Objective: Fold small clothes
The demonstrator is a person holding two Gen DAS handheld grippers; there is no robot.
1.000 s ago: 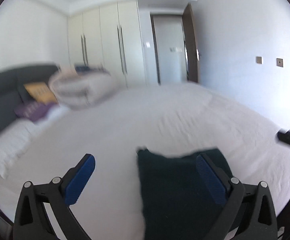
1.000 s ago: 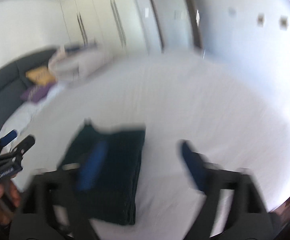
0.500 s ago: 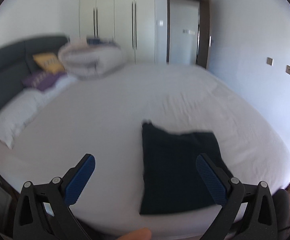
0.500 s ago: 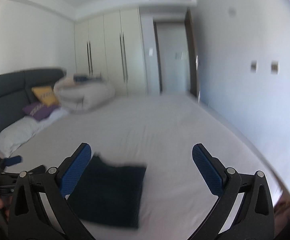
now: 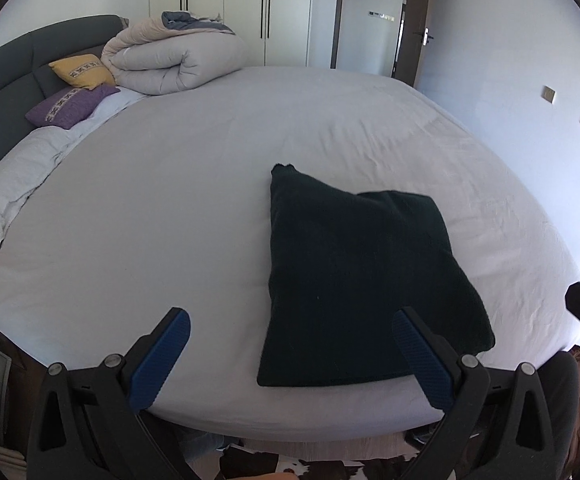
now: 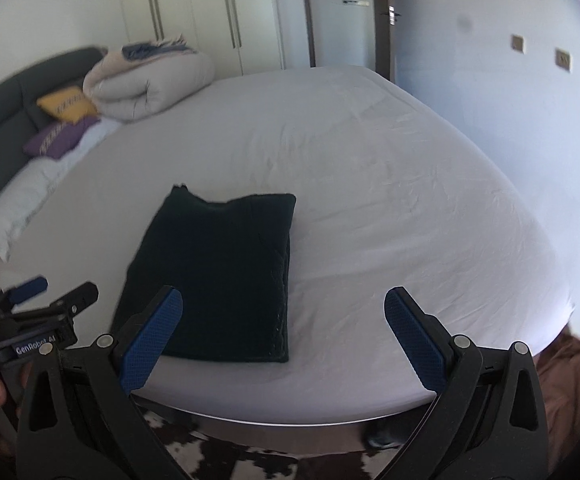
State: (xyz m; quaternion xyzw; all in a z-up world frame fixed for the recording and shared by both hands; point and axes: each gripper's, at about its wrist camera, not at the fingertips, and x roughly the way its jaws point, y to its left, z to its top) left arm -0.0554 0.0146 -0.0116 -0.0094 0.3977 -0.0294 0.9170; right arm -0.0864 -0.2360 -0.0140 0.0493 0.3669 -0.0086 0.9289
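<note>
Dark green folded knit garment [image 5: 362, 276] lies flat on the white-sheeted bed [image 5: 170, 184] near its front edge, long axis running away toward the wardrobe. Its stitch detail is hard to make out. The left gripper [image 5: 290, 344] and right gripper [image 6: 282, 320] hang spread wide, holding nothing, above the bed's edge.

Home bedroom, large bed [image 5: 194, 208], pillows [image 5: 70, 106], wardrobe [image 5: 226, 4]

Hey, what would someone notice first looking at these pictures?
The dark folded garment stands out, lying flat near the front edge of the pale bed. Both grippers, left and right, are open and off it. A rolled duvet sits by the headboard.
</note>
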